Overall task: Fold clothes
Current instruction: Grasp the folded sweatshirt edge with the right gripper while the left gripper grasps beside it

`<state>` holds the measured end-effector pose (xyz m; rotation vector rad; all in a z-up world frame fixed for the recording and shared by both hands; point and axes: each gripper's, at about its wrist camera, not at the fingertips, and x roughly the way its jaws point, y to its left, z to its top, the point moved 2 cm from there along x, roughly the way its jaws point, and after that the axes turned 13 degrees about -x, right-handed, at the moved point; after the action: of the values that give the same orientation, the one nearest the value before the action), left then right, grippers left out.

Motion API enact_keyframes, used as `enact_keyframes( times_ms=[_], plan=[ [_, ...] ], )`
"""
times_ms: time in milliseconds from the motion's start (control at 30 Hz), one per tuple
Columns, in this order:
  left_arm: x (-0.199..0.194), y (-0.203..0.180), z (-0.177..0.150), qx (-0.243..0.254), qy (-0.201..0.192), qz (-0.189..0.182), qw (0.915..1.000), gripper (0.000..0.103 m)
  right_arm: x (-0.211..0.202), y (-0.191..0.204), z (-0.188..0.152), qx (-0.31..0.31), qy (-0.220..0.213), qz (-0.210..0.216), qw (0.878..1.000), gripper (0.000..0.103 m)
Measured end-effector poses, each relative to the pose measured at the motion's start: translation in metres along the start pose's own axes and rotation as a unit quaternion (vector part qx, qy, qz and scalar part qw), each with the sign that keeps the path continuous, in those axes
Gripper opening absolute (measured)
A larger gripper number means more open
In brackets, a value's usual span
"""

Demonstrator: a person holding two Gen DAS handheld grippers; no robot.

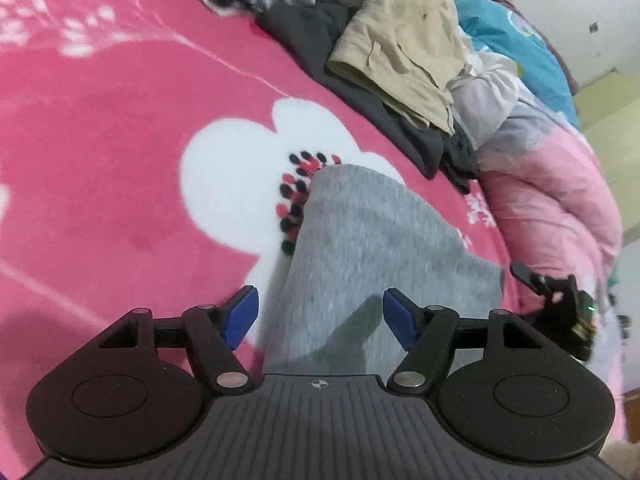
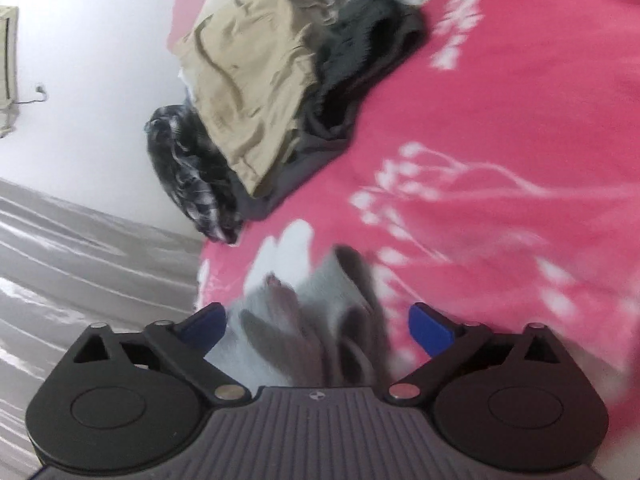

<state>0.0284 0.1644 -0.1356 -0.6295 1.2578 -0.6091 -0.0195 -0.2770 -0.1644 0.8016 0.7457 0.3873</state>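
Observation:
A grey folded garment (image 1: 372,240) lies on the pink flowered blanket (image 1: 120,140). My left gripper (image 1: 320,316) is open just above its near end, blue pads apart, holding nothing. In the right wrist view the same grey garment (image 2: 304,320) lies blurred between the fingers of my right gripper (image 2: 316,328), which is open and empty. The right gripper also shows in the left wrist view (image 1: 556,300) at the garment's right edge.
A pile of clothes lies at the blanket's far side: beige trousers (image 1: 408,48), a dark grey piece (image 1: 360,92), a black-and-white checked piece (image 2: 188,172), a pale pink quilt (image 1: 560,200) and a blue item (image 1: 516,40). The bed edge and grey floor (image 2: 80,248) lie left.

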Motion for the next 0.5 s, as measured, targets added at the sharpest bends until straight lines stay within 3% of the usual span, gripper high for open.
enact_keyframes(
  times_ms=[233,367,500],
  plan=[
    [0.014,0.006,-0.008,0.012,0.039,-0.046,0.9981,0.071,0.005,0.011,-0.021,-0.045,0.037,0.017,0.998,0.103],
    [0.009,0.008,-0.025,0.018,0.049,-0.048,0.9975,0.071,-0.008,0.024,-0.052,-0.057,0.087,0.021,0.994,0.103],
    [0.005,0.006,-0.037,0.023,0.051,-0.039,0.9977,0.071,-0.016,0.031,-0.07,-0.055,0.105,0.025,0.993,0.103]
  ],
)
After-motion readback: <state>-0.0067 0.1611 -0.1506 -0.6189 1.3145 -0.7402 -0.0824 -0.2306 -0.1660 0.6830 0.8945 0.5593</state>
